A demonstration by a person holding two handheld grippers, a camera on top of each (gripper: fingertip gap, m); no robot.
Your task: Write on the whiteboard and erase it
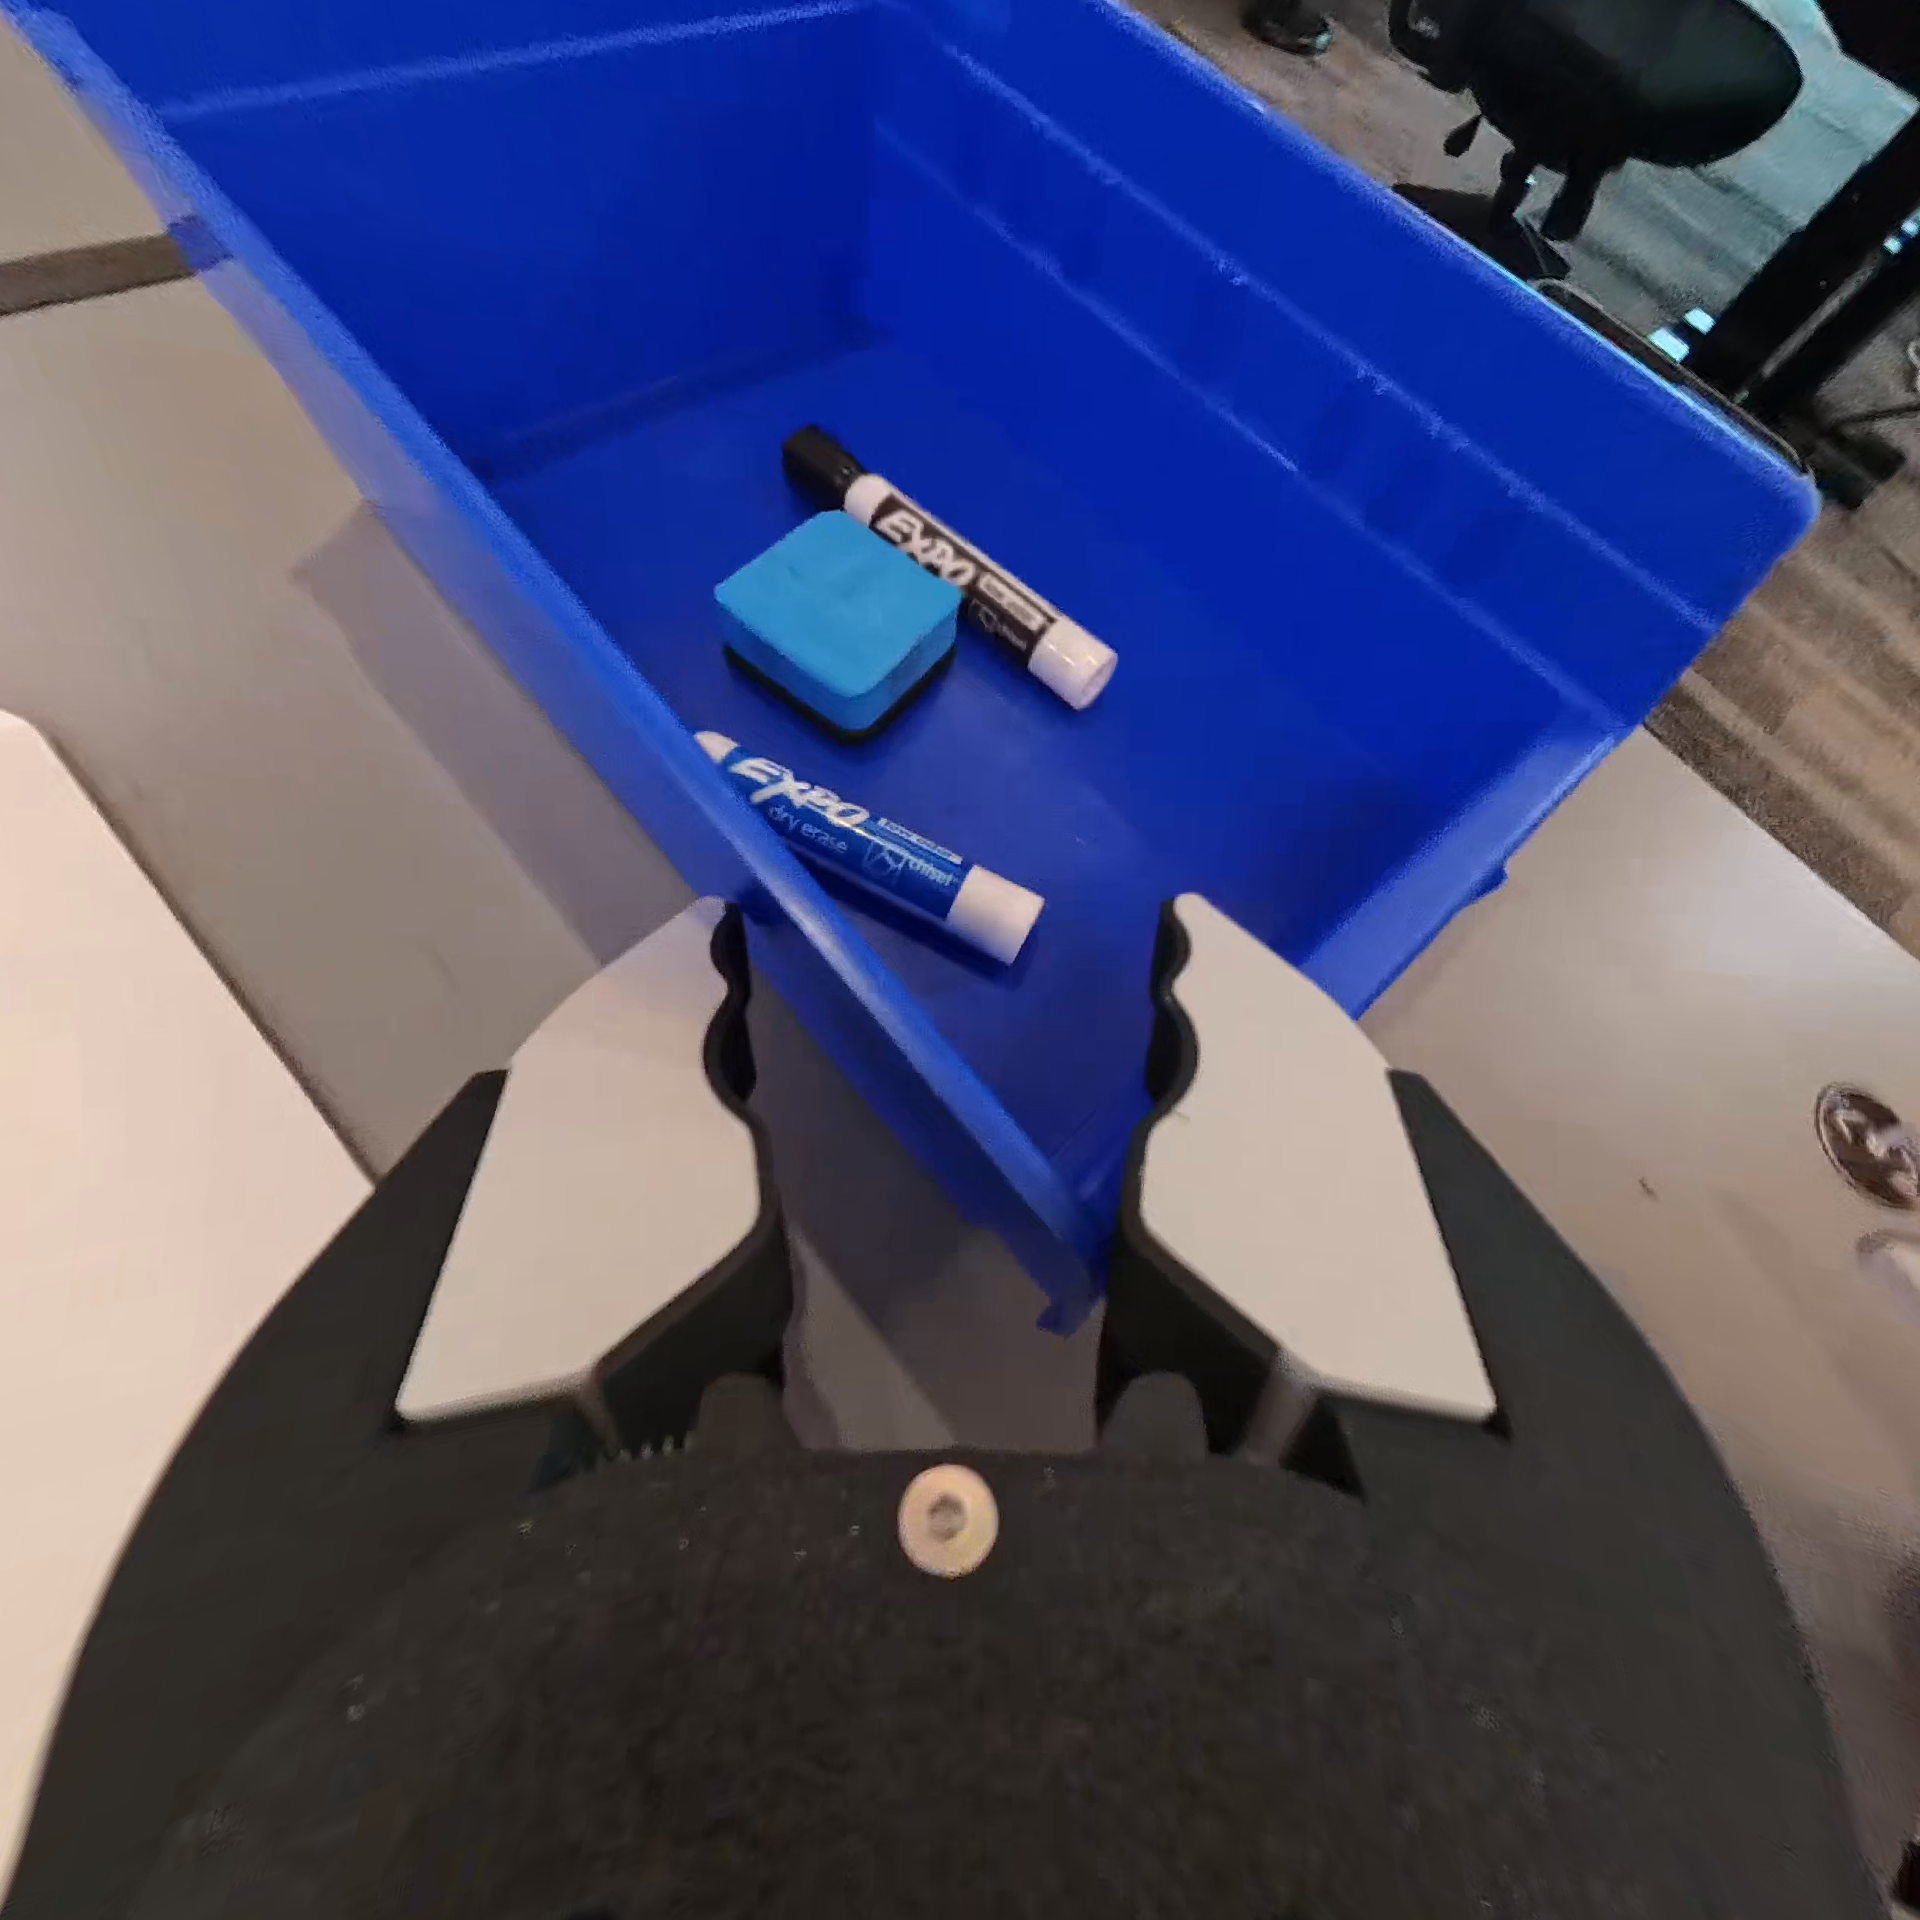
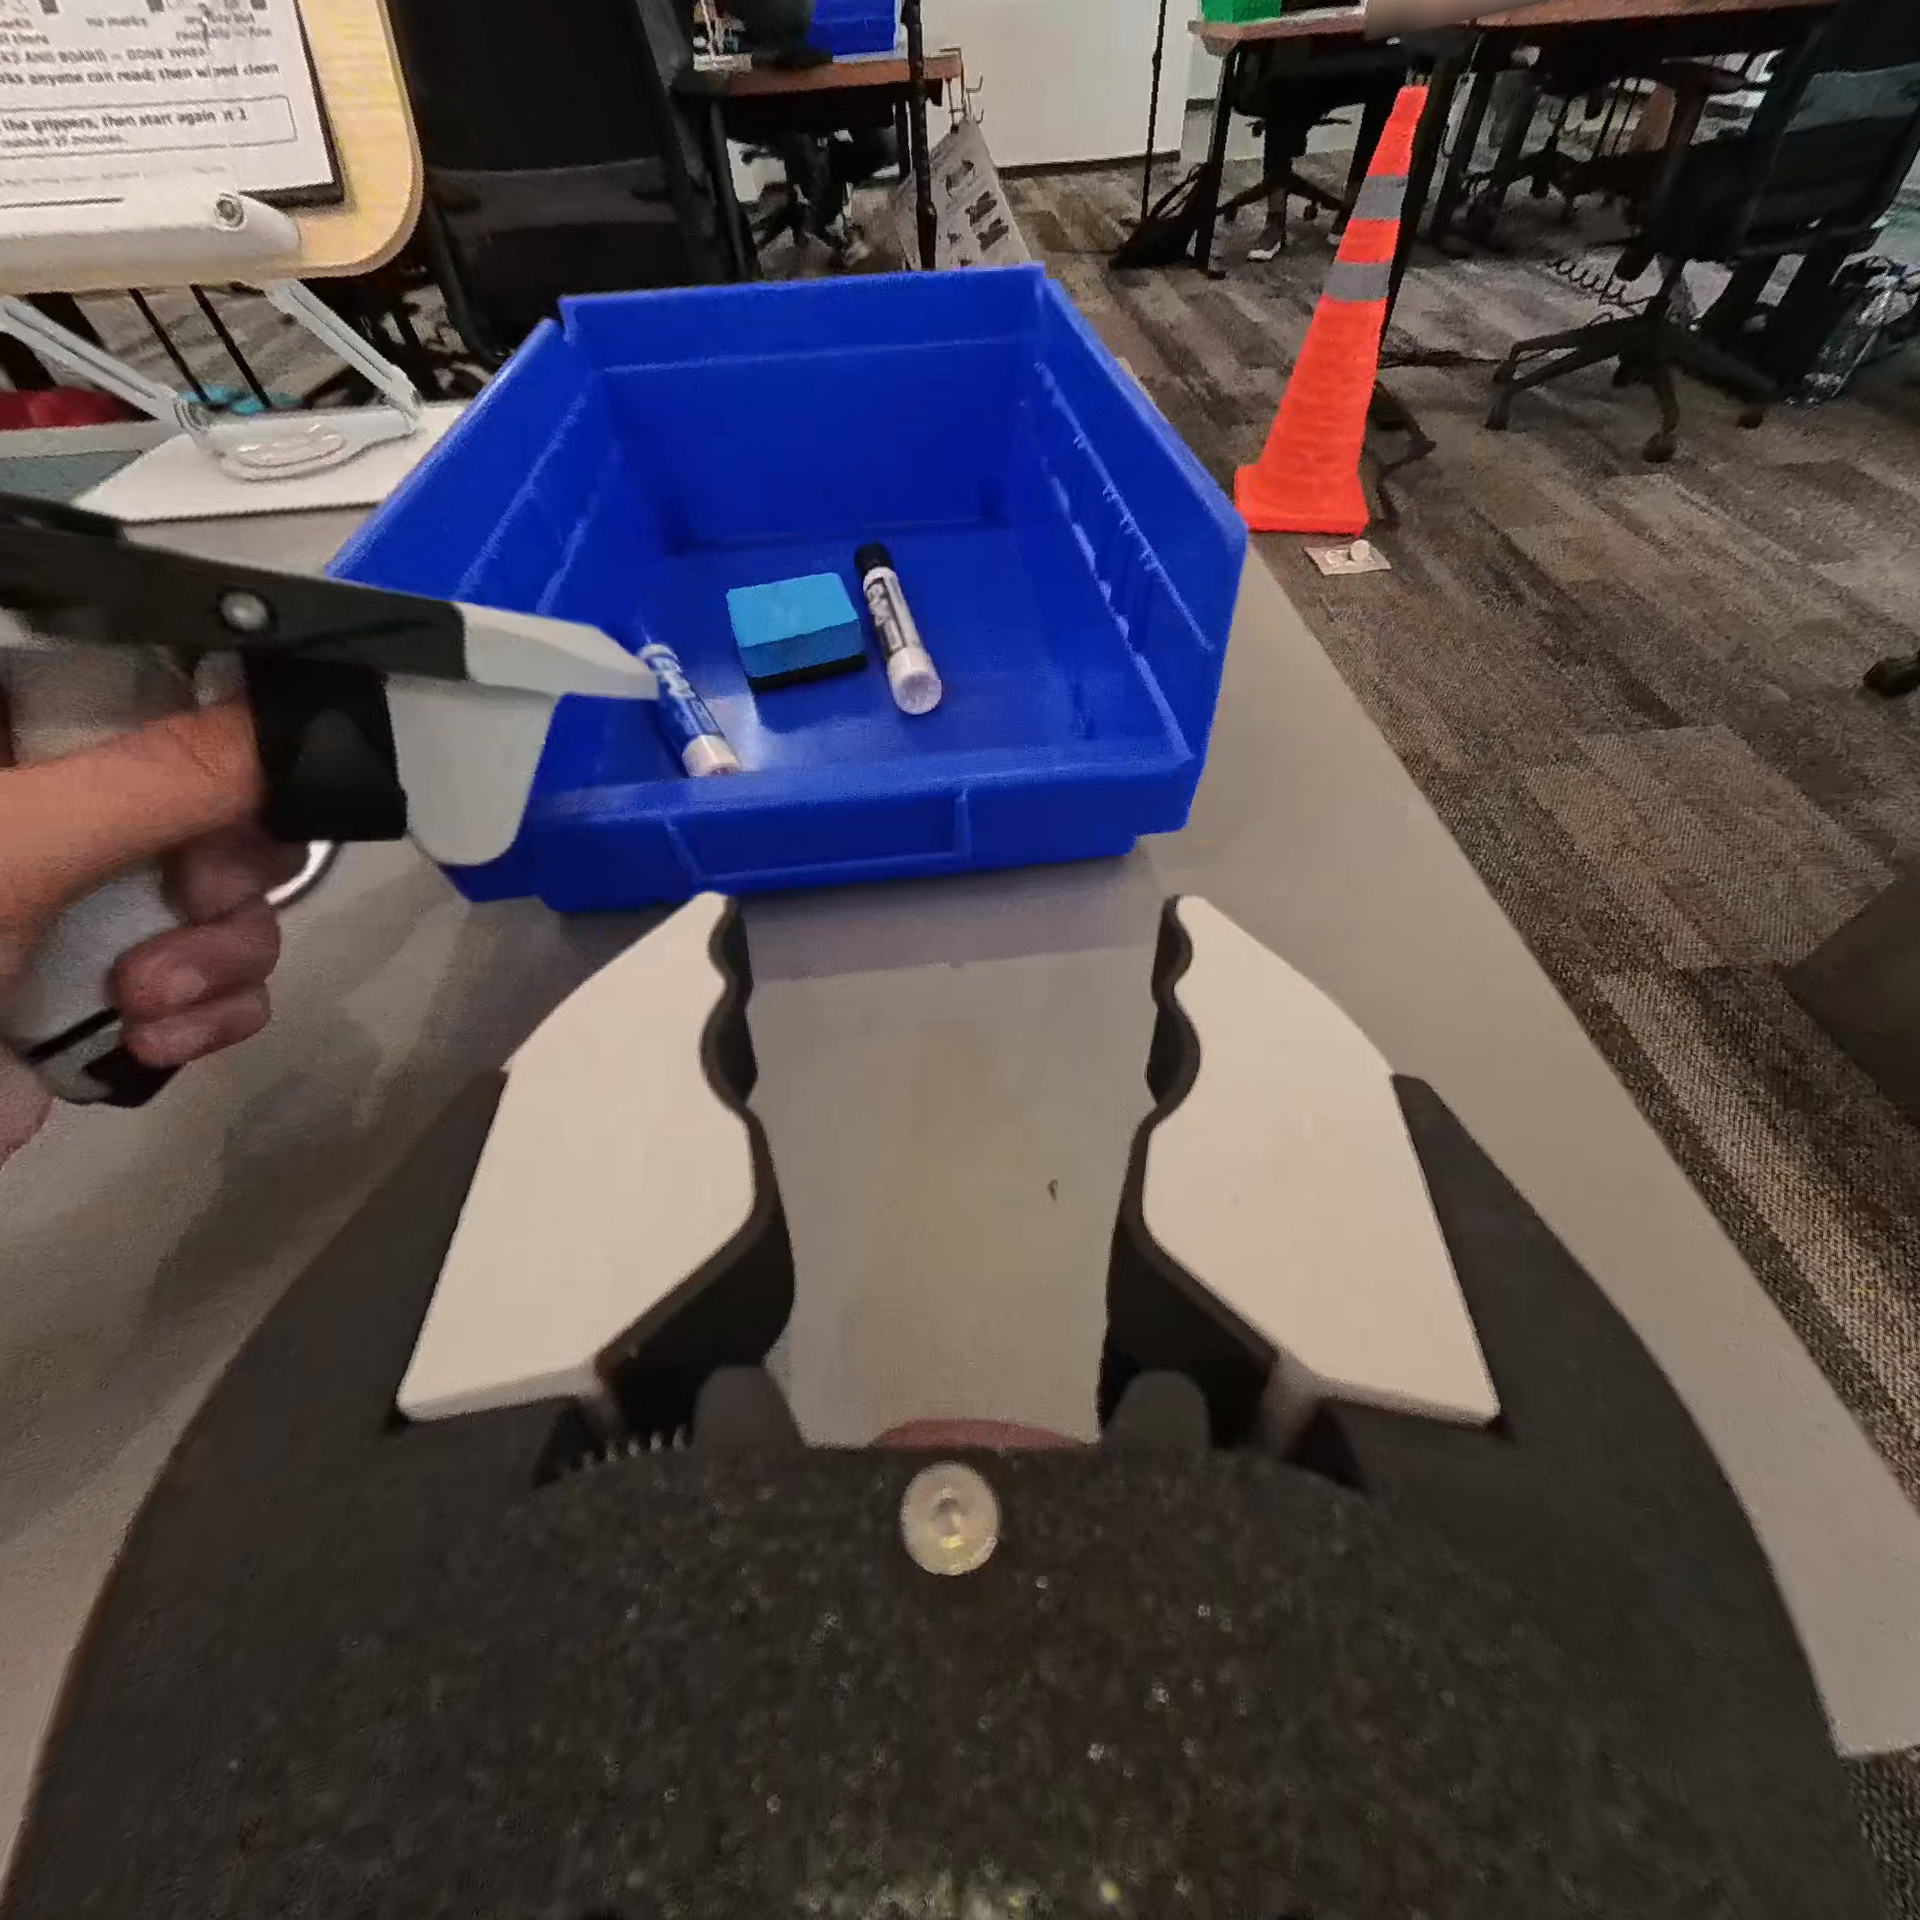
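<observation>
A blue bin (image 1: 1351, 436) (image 2: 831, 831) stands on the grey table and holds a blue marker (image 1: 883, 852) (image 2: 688, 717), a black marker (image 1: 956, 571) (image 2: 896, 629) and a light blue eraser (image 1: 836, 618) (image 2: 795, 629). My left gripper (image 1: 951, 925) is open and empty, over the bin's left wall, just short of the blue marker; it also shows in the right wrist view (image 2: 561, 717). My right gripper (image 2: 951, 925) is open and empty above the table in front of the bin. A whiteboard's white edge (image 1: 104, 1039) lies at the left.
An orange traffic cone (image 2: 1340, 332) stands on the carpet to the right. A clipboard with a printed sheet (image 2: 208, 135) on a stand sits at the back left. Office chairs (image 2: 1683, 260) and desks stand behind. A hand (image 2: 135, 883) holds the left gripper.
</observation>
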